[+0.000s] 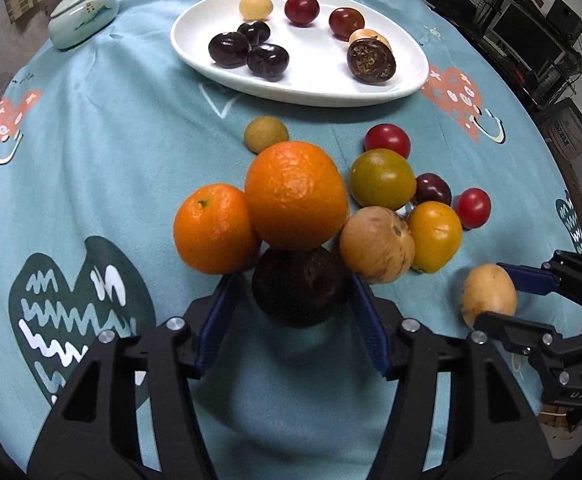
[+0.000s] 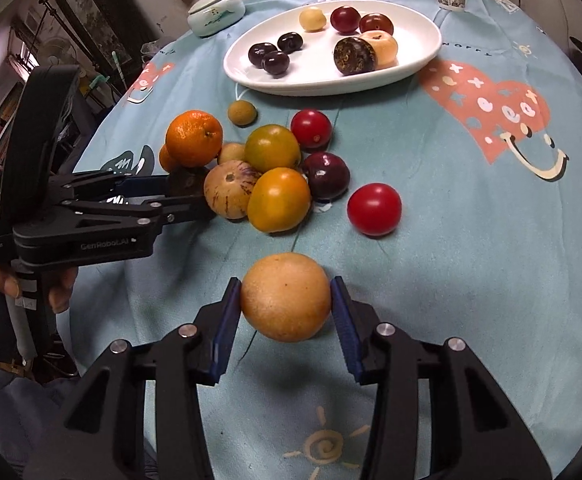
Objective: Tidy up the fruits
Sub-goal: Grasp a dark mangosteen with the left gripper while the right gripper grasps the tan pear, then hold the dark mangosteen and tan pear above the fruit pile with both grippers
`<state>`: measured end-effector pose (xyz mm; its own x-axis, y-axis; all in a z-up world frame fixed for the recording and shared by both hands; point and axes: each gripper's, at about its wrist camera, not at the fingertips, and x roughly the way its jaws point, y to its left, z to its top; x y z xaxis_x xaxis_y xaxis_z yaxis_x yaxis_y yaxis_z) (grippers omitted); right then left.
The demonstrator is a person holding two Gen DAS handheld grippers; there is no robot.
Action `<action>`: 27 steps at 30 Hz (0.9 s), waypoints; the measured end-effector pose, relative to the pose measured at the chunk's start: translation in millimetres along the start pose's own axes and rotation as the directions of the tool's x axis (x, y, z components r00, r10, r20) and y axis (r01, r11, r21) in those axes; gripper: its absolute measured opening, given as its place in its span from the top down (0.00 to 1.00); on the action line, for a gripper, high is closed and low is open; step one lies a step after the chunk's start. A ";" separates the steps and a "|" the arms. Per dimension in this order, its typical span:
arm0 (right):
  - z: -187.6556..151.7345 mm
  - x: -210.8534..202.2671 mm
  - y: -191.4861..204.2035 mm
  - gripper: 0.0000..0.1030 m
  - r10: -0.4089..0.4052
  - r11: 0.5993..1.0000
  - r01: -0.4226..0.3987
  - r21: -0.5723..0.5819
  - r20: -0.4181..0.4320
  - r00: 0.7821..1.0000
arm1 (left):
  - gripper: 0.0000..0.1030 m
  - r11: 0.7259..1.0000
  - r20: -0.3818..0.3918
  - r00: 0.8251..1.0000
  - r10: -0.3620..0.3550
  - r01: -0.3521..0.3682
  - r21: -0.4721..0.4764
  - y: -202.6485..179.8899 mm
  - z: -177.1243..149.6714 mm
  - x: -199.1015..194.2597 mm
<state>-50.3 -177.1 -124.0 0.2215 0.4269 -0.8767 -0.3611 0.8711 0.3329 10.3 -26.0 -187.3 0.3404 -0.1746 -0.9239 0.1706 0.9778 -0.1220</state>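
Our right gripper point(image 2: 287, 308) clamps a tan round fruit point(image 2: 286, 297), lifted for the white plate point(image 2: 419, 60) at twelve o'clock. Our left gripper point(image 1: 297, 300) brackets a dark fruit point(image 1: 299, 288) in the pile; whether its pads press we cannot tell.

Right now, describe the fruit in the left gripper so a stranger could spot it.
Start at the fruit pile on the blue tablecloth, below the white plate. At its near edge, under the biggest orange, sits a dark fruit between the left gripper pads: the pile's only near-black, dull-skinned one.
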 end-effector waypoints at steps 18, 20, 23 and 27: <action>5.7 -25.0 23.7 0.56 0.060 0.997 -0.057 -0.048 0.062 0.996 | 0.56 0.998 0.111 0.994 -0.016 0.008 0.069 -20.3 -8.5 -78.9; 7.1 -31.0 28.4 0.56 0.067 0.996 -0.063 -0.057 0.079 0.995 | 0.56 0.996 0.146 0.989 -0.004 -0.009 0.088 -24.5 -4.6 -92.2; 8.8 -37.6 36.0 0.56 0.075 0.995 -0.069 -0.069 0.096 0.993 | 0.56 0.993 0.181 0.983 0.017 -0.038 0.112 -30.9 1.5 -105.2; 6.0 -38.2 42.2 0.56 0.079 0.995 -0.073 -0.074 0.095 0.992 | 0.56 0.991 0.198 0.980 0.030 -0.056 0.125 -41.4 4.6 -110.7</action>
<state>-68.6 -155.2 -74.3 0.2767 0.5159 -0.8107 -0.4419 0.8175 0.3693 -30.2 -47.7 -78.3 0.5216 -0.1646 -0.8372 0.2660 0.9637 -0.0238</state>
